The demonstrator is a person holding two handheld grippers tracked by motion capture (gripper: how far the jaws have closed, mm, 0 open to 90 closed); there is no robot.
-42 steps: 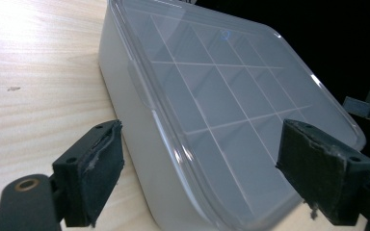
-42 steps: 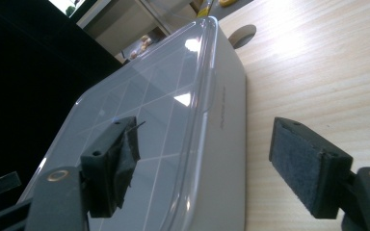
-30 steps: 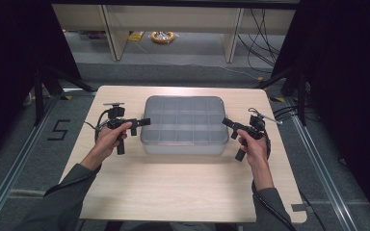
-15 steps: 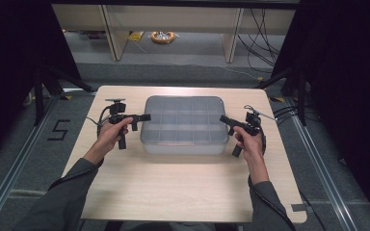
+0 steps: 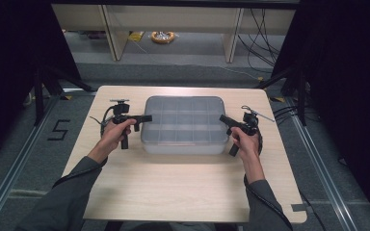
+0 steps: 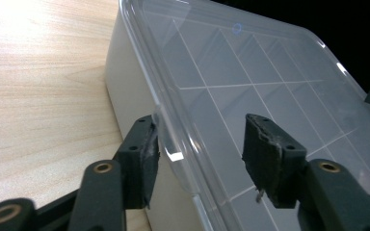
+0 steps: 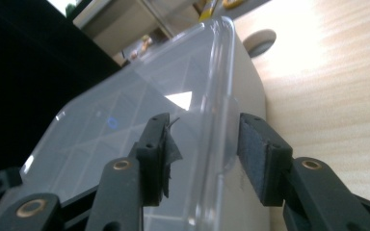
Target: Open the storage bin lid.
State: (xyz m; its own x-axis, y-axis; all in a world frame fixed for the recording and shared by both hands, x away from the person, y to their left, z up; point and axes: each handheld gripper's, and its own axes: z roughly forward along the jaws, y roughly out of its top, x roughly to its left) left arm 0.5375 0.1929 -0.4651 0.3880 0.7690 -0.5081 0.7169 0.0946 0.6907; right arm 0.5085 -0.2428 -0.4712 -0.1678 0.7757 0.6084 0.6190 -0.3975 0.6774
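A translucent compartment box (image 5: 185,124) with a clear lid stands in the middle of the wooden table (image 5: 173,192). My left gripper (image 5: 147,118) is at the box's left edge, held by a hand. In the left gripper view the gripper (image 6: 204,163) is open, its jaws straddling the lid's rim on the box (image 6: 250,72). My right gripper (image 5: 221,118) is at the box's right edge. The right gripper view shows this gripper (image 7: 209,156) open as well, one jaw over the lid and the other outside the wall of the box (image 7: 125,120).
Bare table (image 6: 38,86) lies to the left of the box and to its right (image 7: 327,82), with a round hole (image 7: 260,41) near the far corner. Shelf legs, cables and a yellow coil (image 5: 163,36) lie on the floor beyond the table.
Both grippers have shifted slightly away from the person and inward, closing in on the box's two side edges. The box has not moved.
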